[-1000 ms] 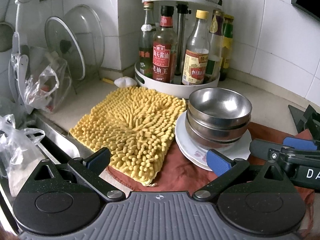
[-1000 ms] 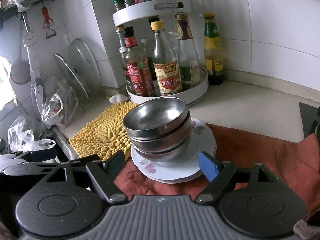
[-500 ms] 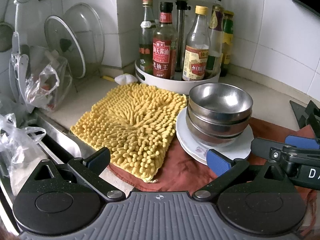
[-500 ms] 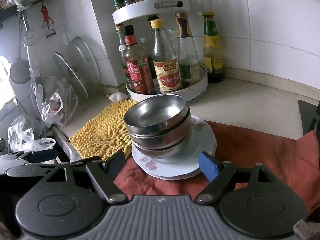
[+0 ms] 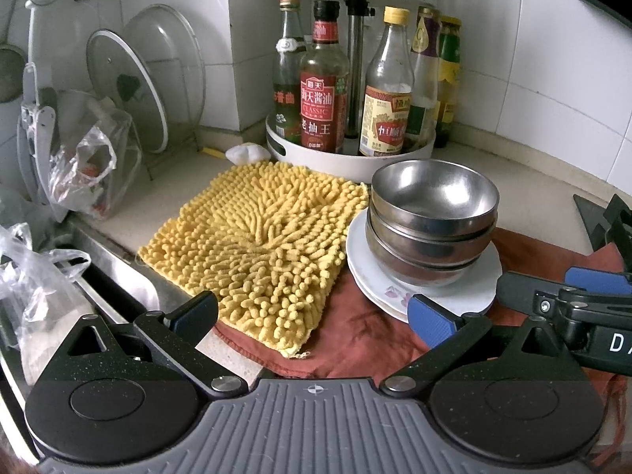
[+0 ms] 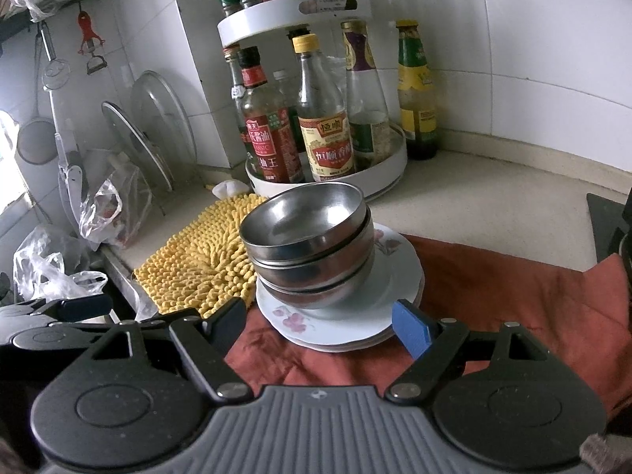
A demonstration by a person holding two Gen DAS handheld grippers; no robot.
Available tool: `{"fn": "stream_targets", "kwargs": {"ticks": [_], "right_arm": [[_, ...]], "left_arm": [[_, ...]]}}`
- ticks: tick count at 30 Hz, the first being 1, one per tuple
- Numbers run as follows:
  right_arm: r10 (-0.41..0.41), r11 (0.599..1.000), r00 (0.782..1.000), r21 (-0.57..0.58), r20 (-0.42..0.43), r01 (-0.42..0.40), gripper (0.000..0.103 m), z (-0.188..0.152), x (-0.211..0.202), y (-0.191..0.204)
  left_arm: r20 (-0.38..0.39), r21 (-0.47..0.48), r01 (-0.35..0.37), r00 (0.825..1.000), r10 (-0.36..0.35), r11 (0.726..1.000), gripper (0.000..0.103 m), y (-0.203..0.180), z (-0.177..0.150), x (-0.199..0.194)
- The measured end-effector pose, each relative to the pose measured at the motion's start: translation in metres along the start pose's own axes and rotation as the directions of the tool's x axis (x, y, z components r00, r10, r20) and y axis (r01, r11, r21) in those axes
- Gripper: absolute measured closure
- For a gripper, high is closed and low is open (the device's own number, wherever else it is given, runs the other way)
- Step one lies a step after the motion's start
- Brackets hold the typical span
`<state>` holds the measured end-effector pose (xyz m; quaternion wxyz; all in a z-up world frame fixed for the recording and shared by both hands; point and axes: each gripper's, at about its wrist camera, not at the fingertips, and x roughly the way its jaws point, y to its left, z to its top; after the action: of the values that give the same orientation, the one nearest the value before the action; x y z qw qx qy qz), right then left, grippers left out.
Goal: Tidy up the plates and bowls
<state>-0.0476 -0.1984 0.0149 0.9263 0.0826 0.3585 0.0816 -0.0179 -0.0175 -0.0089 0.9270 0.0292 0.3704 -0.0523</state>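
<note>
Three steel bowls [image 5: 432,213] [image 6: 308,237] sit nested on a stack of white flowered plates [image 5: 486,276] [image 6: 399,272], which rests on a red cloth [image 5: 355,339] [image 6: 493,288]. My left gripper [image 5: 314,318] is open and empty above the near edge of a yellow mat [image 5: 256,245]; the plates lie just beyond its right pad. My right gripper [image 6: 320,322] [image 5: 553,280] is open just before the plates. Their near rim lies between its fingertips, with neither pad pressing on it. The left gripper [image 6: 59,308] also shows at the left edge of the right wrist view.
A white two-tier turntable [image 5: 347,166] [image 6: 387,173] with sauce bottles stands behind the bowls. Glass pot lids [image 5: 130,91] lean in a rack at the back left. Plastic bags [image 5: 83,166] and a steel sink edge [image 5: 118,264] are on the left; a dark stove corner [image 5: 600,217] is on the right.
</note>
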Motion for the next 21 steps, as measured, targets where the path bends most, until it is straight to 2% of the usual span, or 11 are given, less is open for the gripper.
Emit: {"fn": "stream_targets", "kwargs": {"ticks": [21], "right_arm": [[-0.005,1.000,1.000,0.004,-0.004,0.005,0.026,-0.0031,0.0004,-0.0032]], "left_arm": [[-0.003,0.009,-0.002,1.000,0.002,1.000,0.000,-0.0011,-0.0007,0.0009]]}}
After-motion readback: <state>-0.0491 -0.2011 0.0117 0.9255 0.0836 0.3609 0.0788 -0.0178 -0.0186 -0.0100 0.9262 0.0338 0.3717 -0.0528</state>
